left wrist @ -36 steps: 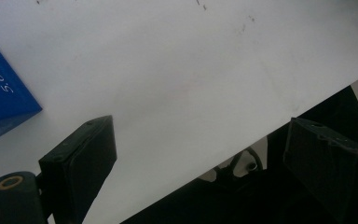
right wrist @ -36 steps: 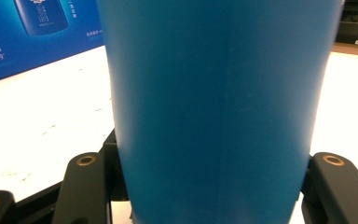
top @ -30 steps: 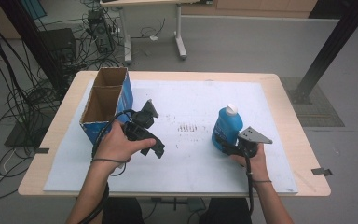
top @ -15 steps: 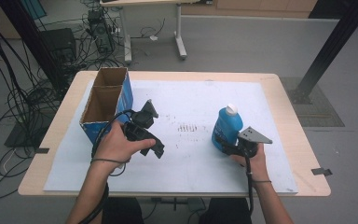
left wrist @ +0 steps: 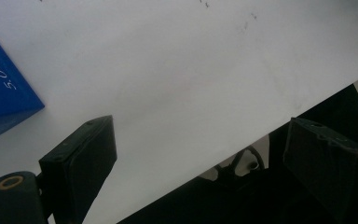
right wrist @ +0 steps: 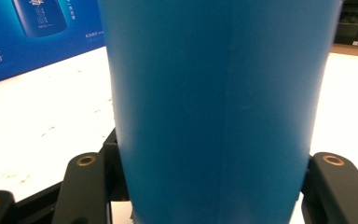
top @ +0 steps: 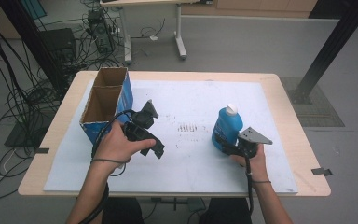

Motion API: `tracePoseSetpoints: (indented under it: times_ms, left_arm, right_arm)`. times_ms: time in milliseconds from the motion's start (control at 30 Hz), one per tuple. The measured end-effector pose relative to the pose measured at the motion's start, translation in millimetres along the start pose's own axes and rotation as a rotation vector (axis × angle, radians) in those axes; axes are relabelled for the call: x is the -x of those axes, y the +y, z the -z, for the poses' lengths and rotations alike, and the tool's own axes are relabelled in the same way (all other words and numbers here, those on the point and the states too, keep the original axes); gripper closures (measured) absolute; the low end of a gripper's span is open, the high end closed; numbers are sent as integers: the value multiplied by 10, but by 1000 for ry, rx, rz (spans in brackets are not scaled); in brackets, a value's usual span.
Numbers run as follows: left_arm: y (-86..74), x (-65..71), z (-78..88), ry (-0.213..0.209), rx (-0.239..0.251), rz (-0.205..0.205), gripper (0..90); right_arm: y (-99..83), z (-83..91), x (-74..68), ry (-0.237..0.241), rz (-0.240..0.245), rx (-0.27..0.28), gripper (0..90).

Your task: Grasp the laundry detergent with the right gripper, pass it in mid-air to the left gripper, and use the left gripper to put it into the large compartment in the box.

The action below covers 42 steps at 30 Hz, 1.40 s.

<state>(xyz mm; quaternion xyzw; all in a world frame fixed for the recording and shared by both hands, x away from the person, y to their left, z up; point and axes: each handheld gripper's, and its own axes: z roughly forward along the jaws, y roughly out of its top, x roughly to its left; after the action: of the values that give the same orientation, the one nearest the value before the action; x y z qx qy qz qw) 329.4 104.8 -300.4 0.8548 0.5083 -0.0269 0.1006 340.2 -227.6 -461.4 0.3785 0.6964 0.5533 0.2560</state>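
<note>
Right gripper [top: 223,142] clamps the upright blue bottle [top: 227,125] between its jaws; left gripper [left wrist: 200,154] gapes empty, cardboard box [top: 106,103] just beside it

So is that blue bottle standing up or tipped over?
Upright: the blue bottle stands on the table, white cap on top, right gripper clamped around its base.

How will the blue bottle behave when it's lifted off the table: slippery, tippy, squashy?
The blue bottle looks like smooth plastic, so it may slip a little. The right hand-held gripper clamps it low on the body, below the white cap, so it could lean if lifted fast. Its walls show no denting between the jaws, so it is probably fairly stiff.
</note>
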Motion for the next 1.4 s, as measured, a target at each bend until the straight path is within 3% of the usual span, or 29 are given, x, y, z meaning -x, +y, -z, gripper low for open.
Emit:
tracePoseSetpoints:
  times_ms: [467,633,933,1400]
  left_arm:
    - [39,-6,-15,0,0,-11,97]
    - [39,25,4,13,-14,-60,95]
    - [43,28,117,13,-9,-104,92]
    - [127,9,358,39,-16,-195,90]
  right_arm:
    - [4,2,13,10,-1,-4,405]
    - [16,-1,21,16,2,-11,406]
    - [32,-14,47,33,-9,-14,409]
    - [327,-51,-37,164,10,-26,409]
